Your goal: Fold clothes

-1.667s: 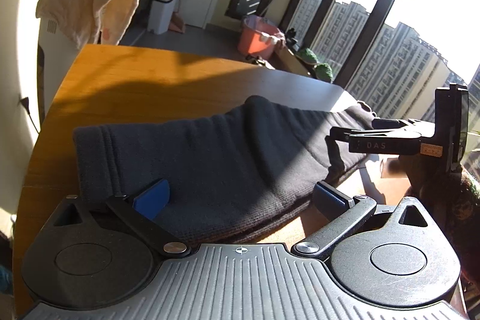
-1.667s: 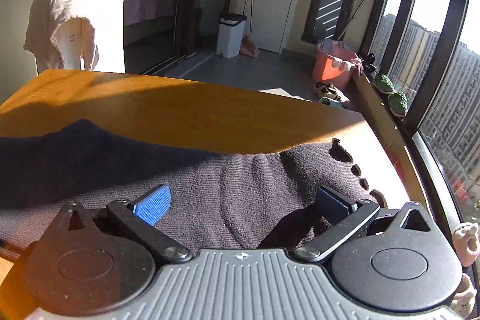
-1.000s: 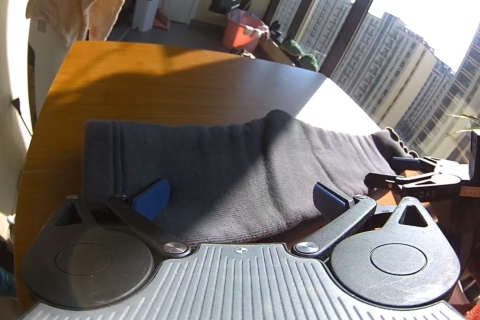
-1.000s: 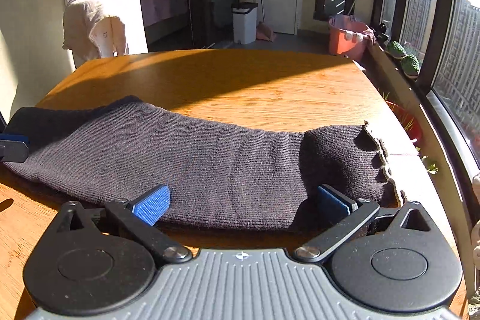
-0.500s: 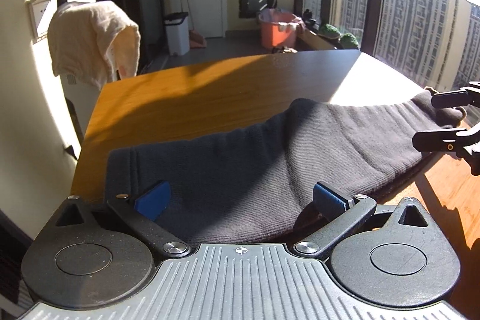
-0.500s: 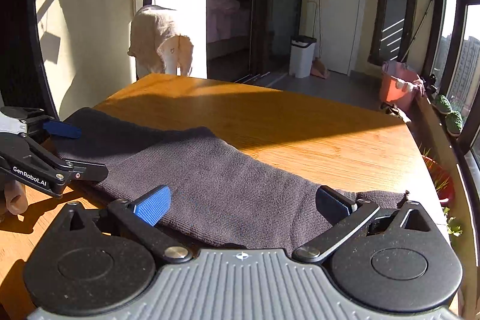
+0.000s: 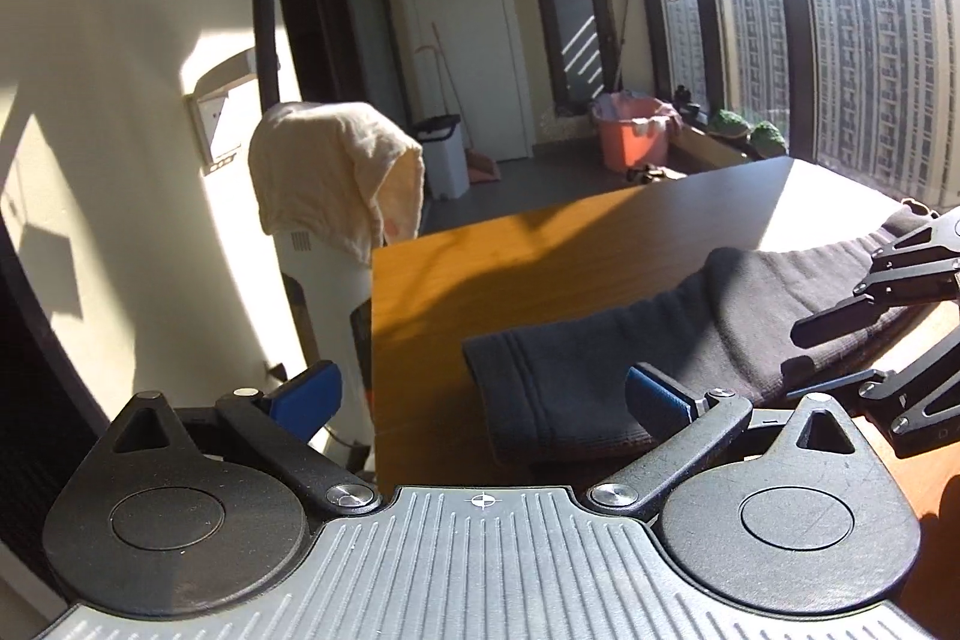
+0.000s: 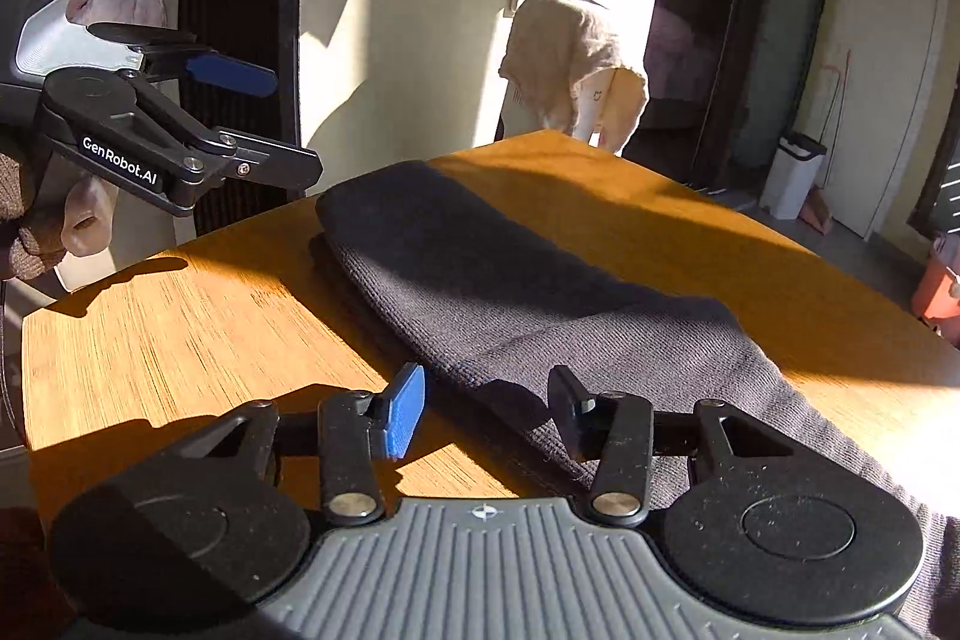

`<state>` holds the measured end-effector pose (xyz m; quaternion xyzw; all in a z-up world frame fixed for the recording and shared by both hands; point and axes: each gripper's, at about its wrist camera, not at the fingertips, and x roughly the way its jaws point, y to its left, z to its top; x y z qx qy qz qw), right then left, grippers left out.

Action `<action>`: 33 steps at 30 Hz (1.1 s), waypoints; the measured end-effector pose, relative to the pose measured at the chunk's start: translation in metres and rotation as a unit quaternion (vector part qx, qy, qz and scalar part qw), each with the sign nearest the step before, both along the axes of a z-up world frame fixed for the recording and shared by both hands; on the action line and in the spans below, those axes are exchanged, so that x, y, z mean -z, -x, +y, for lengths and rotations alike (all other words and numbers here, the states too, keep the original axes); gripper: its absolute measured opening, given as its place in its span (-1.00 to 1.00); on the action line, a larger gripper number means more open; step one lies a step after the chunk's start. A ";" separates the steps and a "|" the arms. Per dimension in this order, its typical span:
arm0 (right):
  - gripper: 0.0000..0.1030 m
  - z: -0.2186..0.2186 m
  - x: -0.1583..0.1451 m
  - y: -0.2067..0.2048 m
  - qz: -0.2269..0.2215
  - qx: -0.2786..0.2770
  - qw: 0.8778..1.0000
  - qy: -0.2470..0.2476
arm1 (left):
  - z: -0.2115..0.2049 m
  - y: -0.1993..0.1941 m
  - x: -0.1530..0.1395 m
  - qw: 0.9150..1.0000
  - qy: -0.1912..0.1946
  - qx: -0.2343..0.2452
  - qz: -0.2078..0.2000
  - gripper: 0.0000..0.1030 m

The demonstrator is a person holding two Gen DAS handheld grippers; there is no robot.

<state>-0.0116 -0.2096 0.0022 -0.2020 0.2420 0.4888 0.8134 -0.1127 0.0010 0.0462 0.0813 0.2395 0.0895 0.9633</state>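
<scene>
Garment: dark knit garment (image 8: 540,292), lying as a long flat band across the wooden table (image 8: 198,316); ribbed hem end (image 7: 540,388) sits by the table's left edge, the rest runs toward the window-side edge.

Handling (judged): soft, limp, light; a thick knit with no stiffness, so it will sag and drape from any held point. The weave looks grippy, unlikely to slip between pads. Not fragile, though a snag on the loose knit is possible.

Where to take hold (judged): the ribbed hem is the firmest margin; pinch both layers at the near corner there, and at the matching near edge further along, so the fold lifts evenly.

Left gripper (image 7: 480,394): spread wide, holding nothing; hangs above the table's left edge, one pad (image 7: 657,397) over the hem, the other pad (image 7: 306,394) off the table.

Right gripper (image 8: 486,412): partly open, nothing pinched; low over the garment's near edge, roughly mid-length.

Surroundings: pale cloth (image 7: 336,166) draped on a white appliance beyond the table's far left corner.
</scene>
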 end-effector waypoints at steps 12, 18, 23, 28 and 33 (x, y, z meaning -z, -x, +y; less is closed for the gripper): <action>-0.94 -0.022 -0.026 -0.026 0.017 0.072 0.995 -0.066 | -0.054 -0.033 0.037 0.978 -0.168 0.117 0.034 1.00; -0.91 -0.058 -0.026 -0.020 -0.009 0.106 0.992 -0.062 | -0.052 -0.049 0.048 0.976 -0.169 0.125 0.047 0.99; -0.53 -0.048 -0.018 -0.009 -0.020 0.043 0.999 -0.026 | -0.040 -0.035 0.033 0.983 -0.138 0.112 0.040 0.99; -0.52 -0.006 0.000 0.001 -0.022 -0.012 1.000 0.005 | -0.041 -0.023 0.032 0.980 -0.157 0.108 0.050 0.97; -0.89 0.004 -0.001 -0.001 -0.028 -0.008 1.000 -0.007 | -0.044 -0.015 0.030 0.975 -0.181 0.118 0.046 0.97</action>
